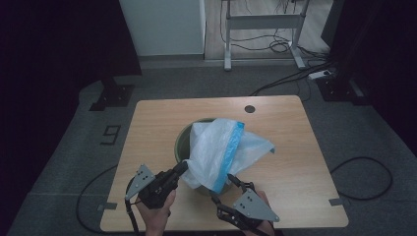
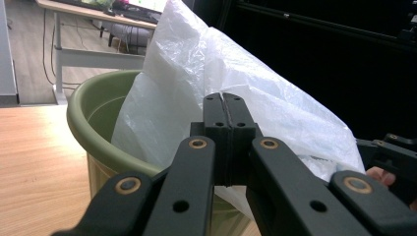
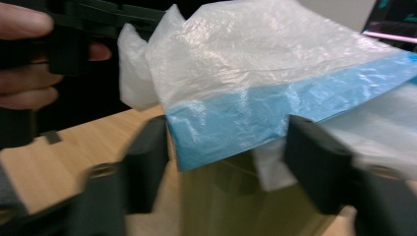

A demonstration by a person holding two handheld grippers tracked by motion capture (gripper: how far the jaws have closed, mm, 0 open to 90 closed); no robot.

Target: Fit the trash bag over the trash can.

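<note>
Plastic bag (image 1: 223, 147), white with a blue band, lies draped over a green bin (image 1: 183, 142) at the centre of the wooden table (image 1: 147, 128); one corner trails toward 3 o'clock. Most of the bin's rim and all of its inside are covered by the bag in the high view. At 7 o'clock from the bin, the left gripper (image 1: 181, 168) has its jaws pressed together; in the left gripper view the jaws meet flat against the bag (image 2: 255, 98), but whether film is caught between them is hidden by the jaws themselves. At 5 o'clock, the right gripper (image 1: 235, 181) stands with jaws spread. The right gripper view is blurred: its jaws flank the bag's blue band (image 3: 246, 118), apart from it. A hand (image 3: 24, 59) at the upper left of that view is cut off by the frame.
</note>
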